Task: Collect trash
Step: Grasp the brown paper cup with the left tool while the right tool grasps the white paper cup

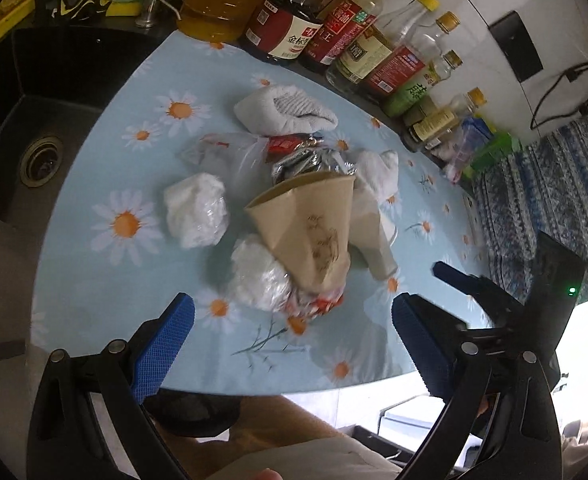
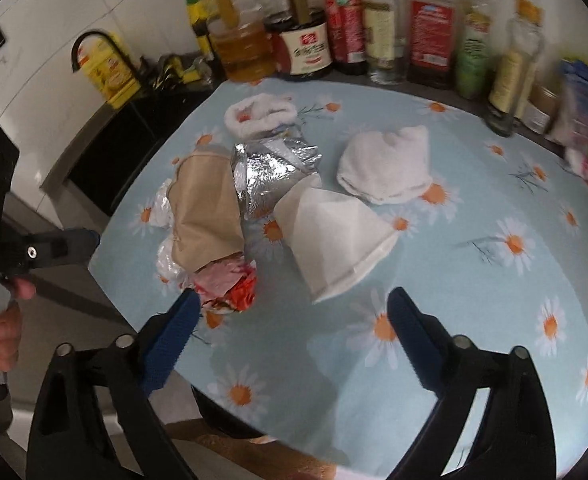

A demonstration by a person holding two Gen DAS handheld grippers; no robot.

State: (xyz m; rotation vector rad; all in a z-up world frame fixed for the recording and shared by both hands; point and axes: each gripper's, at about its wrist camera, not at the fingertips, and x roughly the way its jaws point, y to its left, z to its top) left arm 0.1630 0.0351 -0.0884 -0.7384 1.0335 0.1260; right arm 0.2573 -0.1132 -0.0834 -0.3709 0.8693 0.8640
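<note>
The tablecloth [image 1: 94, 280] looks like smooth, slightly glossy plastic printed with daisies. On it, the foil wrapper [image 2: 270, 176] is crinkled shiny metal film; at its 9 o'clock the paper bag [image 2: 206, 216] is matt brown paper. The white cloth [image 2: 385, 168] at the foil's 3 o'clock looks soft and nubbly. The gripper pads [image 1: 166, 344] are rough-textured blue rubber on matt black plastic arms.

Pale blue tablecloth [image 2: 473, 320] w/ white-orange daisy print. Brown paper cone [image 1: 313, 224], silver foil [image 2: 270, 176], red-pink wrapper [image 2: 230, 280], white crumpled wads [image 1: 196, 210]. Blue pads [image 1: 162, 348] on black grippers. Black sink [image 1: 34, 120].
</note>
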